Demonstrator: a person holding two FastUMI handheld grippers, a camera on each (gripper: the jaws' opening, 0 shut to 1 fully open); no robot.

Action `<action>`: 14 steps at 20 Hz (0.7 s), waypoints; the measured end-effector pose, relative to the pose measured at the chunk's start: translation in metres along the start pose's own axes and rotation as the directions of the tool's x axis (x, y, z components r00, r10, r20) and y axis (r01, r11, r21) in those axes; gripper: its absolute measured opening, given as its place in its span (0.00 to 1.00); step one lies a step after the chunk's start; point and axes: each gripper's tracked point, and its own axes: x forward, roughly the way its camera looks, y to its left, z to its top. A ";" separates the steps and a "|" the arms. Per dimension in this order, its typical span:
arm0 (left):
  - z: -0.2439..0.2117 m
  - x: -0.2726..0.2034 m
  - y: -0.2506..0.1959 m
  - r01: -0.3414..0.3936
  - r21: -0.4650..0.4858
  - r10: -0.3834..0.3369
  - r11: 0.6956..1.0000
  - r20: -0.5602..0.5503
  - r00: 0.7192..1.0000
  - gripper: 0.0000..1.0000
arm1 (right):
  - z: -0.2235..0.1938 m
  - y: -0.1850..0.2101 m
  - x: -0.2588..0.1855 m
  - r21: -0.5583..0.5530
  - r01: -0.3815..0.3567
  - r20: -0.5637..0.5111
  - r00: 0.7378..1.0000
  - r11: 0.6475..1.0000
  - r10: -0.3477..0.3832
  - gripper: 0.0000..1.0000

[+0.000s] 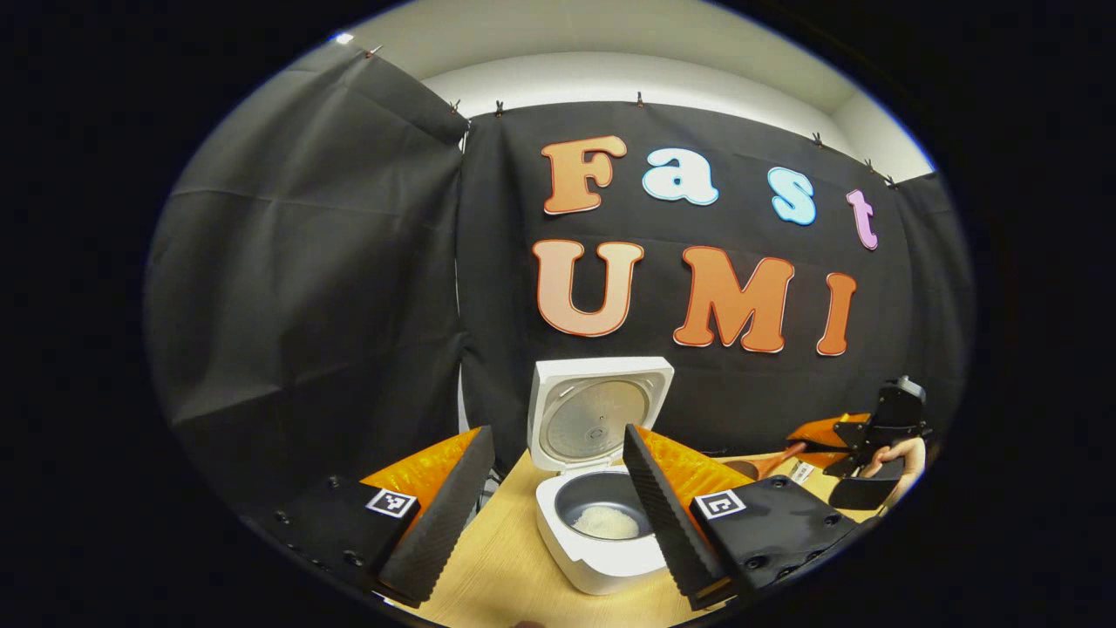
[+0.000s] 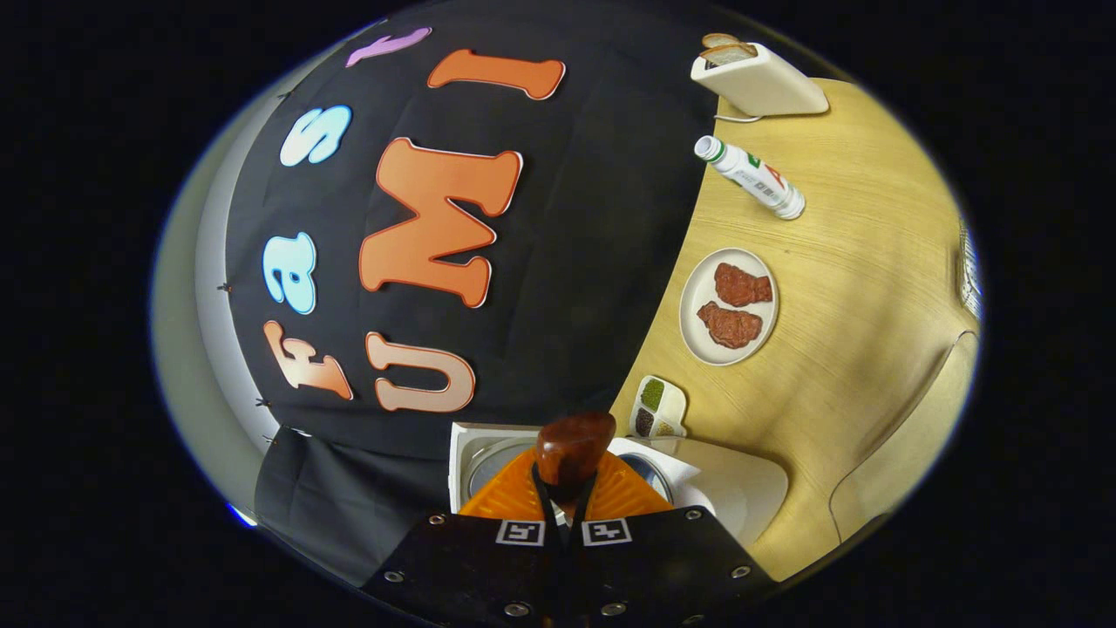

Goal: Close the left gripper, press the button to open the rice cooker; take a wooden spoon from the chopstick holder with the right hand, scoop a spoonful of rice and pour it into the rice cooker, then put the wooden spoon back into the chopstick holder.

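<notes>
Rice sits in a small white pile at the bottom of the rice cooker, low in the middle of the left gripper view. The cooker's lid stands straight up behind the pot, wide open. The cooker rests on the light wooden desk. Black cloth hangs behind it as the wall. The left tool shows at the bottom of this view. Its two fingers are spread wide apart with nothing between them, one on each side of the cooker. At the right edge of the picture is the right tool, held by a hand. A wooden spoon pokes out from it toward the cooker.

In the right gripper view the picture is tipped on its side, so the desk runs up the right half. The right tool is at the bottom middle. Its two fingers are pressed together on the wooden spoon, and the spoon's round end sticks up between them. Just behind it is the open rice cooker. Close above the cooker is a little tray with green and dark bits. Higher up is a plate with two brown pieces of meat. Above that stands a white bottle. At the top is a white toaster with bread in it.
</notes>
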 end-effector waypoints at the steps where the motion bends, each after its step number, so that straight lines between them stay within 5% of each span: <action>1: -0.002 0.003 0.000 0.003 0.001 -0.003 1.000 -0.007 1.000 1.00 | -0.002 0.005 0.008 -0.012 -0.002 -0.001 1.000 1.000 0.002 0.01; 8: -0.004 0.014 0.016 -0.006 -0.029 0.005 1.000 -0.018 1.000 1.00 | -0.015 0.039 0.055 -0.190 -0.005 0.026 1.000 0.982 0.010 0.01; 14: -0.008 0.016 0.017 0.015 -0.014 -0.015 1.000 -0.019 1.000 1.00 | -0.029 0.057 0.067 -0.391 -0.011 0.046 0.998 0.920 0.031 0.01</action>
